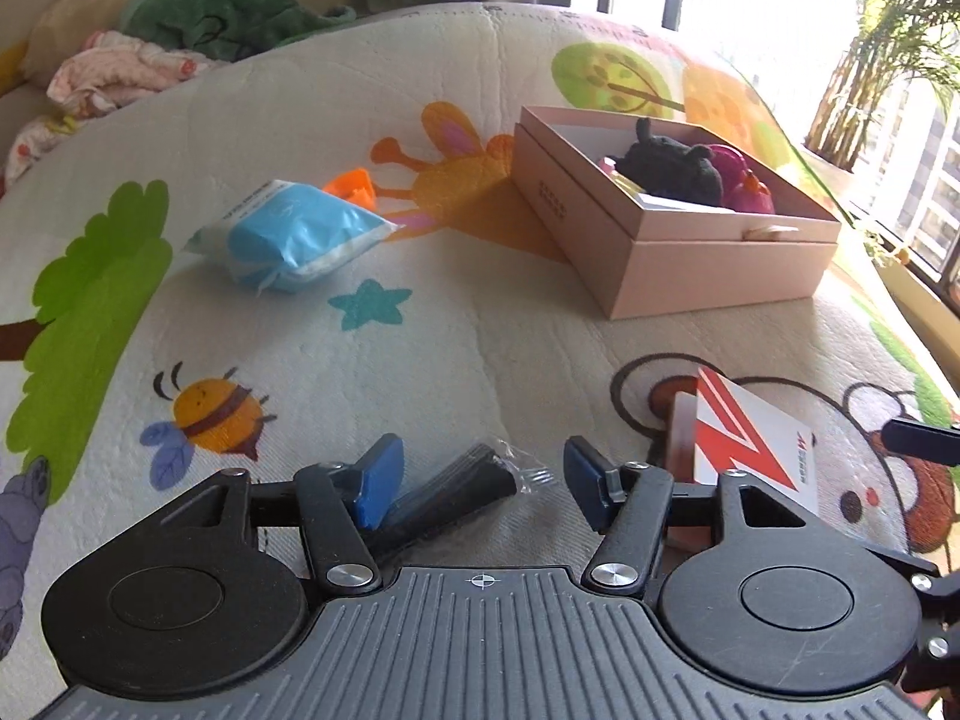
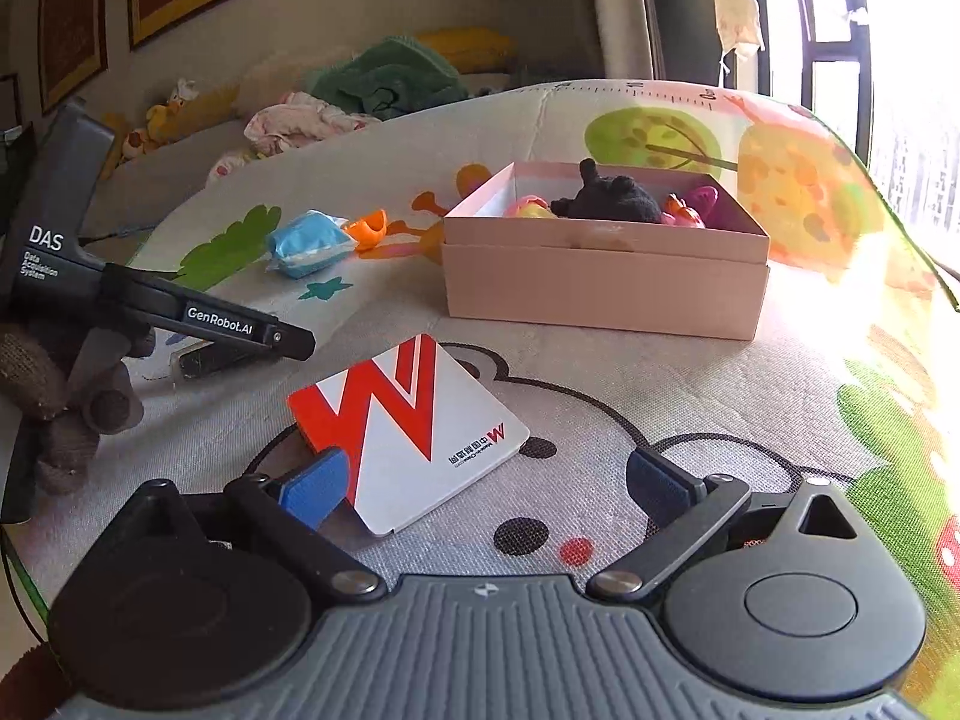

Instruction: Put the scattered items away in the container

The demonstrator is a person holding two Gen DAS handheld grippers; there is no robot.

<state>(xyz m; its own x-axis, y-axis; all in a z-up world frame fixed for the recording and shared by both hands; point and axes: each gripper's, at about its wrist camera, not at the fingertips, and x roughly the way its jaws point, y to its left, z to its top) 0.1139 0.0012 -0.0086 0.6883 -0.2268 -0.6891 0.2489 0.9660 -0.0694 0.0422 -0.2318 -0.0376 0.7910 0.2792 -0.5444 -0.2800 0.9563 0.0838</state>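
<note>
A pink open box on the play mat holds a black plush toy and colourful toys. My left gripper is open, low over the mat, with a black item in a clear wrapper lying between its fingers, close to the left one. My right gripper is open around a red-and-white card box; its left finger touches the box's edge. A blue packet and an orange plastic piece lie farther out.
The cartoon play mat covers the surface. Crumpled clothes and a green towel lie at the far left edge. A plant and window are to the right. The left gripper's body shows in the right wrist view.
</note>
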